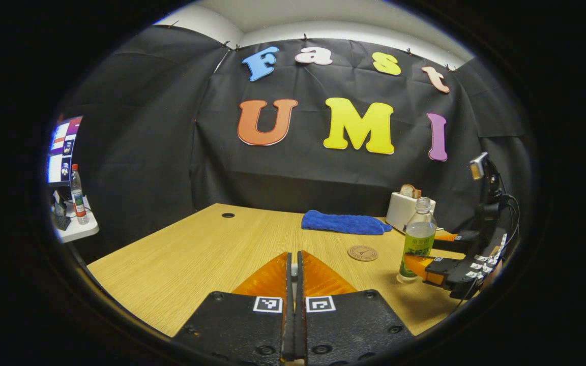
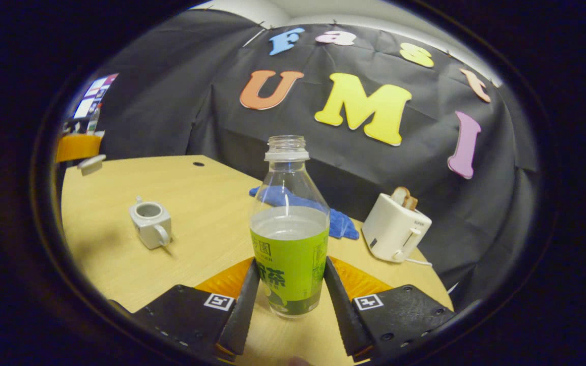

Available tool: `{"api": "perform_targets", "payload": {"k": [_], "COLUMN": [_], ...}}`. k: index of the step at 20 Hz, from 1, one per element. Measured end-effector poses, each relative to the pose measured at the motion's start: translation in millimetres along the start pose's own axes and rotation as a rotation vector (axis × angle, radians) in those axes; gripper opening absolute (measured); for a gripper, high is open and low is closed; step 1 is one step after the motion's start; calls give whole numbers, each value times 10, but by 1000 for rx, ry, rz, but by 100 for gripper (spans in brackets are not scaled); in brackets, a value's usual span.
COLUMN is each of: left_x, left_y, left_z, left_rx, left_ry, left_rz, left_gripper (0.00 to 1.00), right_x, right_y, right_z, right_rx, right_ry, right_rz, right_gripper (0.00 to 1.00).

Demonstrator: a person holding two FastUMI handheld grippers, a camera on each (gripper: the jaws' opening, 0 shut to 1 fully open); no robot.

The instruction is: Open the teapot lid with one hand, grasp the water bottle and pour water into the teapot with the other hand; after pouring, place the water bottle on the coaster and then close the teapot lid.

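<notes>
The water bottle point(image 2: 290, 239), clear with a green label, uncapped and about half full, stands on the wooden table point(image 2: 206, 203). My right gripper point(image 2: 291, 264) is shut on its lower part, one finger on each side. The left gripper view shows the same hold on the bottle point(image 1: 418, 239) by the right gripper point(image 1: 417, 265), to the right of the round coaster point(image 1: 362, 252). The white teapot point(image 2: 150, 223) stands open at the left of the table. Far left, my left gripper point(image 2: 77, 147) holds the white lid point(image 2: 91, 163) above the table. In its own view, the left gripper point(image 1: 293, 256) has its fingers together.
A blue cloth point(image 1: 344, 222) lies at the back of the table, beside a white toaster point(image 1: 407, 208) with bread in it. A side table point(image 1: 77, 231) at the far left carries a second bottle and a monitor. A cable hole point(image 1: 228, 215) marks the tabletop.
</notes>
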State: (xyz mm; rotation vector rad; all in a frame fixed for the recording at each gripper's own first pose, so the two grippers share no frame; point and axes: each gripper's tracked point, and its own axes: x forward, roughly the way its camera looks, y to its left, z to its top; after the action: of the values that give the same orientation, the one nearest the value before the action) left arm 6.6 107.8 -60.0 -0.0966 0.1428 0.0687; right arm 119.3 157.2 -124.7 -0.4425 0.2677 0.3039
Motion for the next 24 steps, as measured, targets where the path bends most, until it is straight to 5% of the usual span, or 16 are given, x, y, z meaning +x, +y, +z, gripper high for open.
{"api": "perform_targets", "payload": {"k": [7, 24], "left_x": [-15, -69], "left_y": [213, 587], "left_z": [9, -41], "left_rx": [1, -70], "left_ry": [-1, 17], "left_rz": [19, 67], "left_gripper": [3, 3], "right_x": [303, 336], "right_y": [176, 566], "right_z": [237, 609], "right_rx": [-441, -1149], "right_ry": [-59, -240], "right_rz": [-56, -176], "right_gripper": [71, 71]}}
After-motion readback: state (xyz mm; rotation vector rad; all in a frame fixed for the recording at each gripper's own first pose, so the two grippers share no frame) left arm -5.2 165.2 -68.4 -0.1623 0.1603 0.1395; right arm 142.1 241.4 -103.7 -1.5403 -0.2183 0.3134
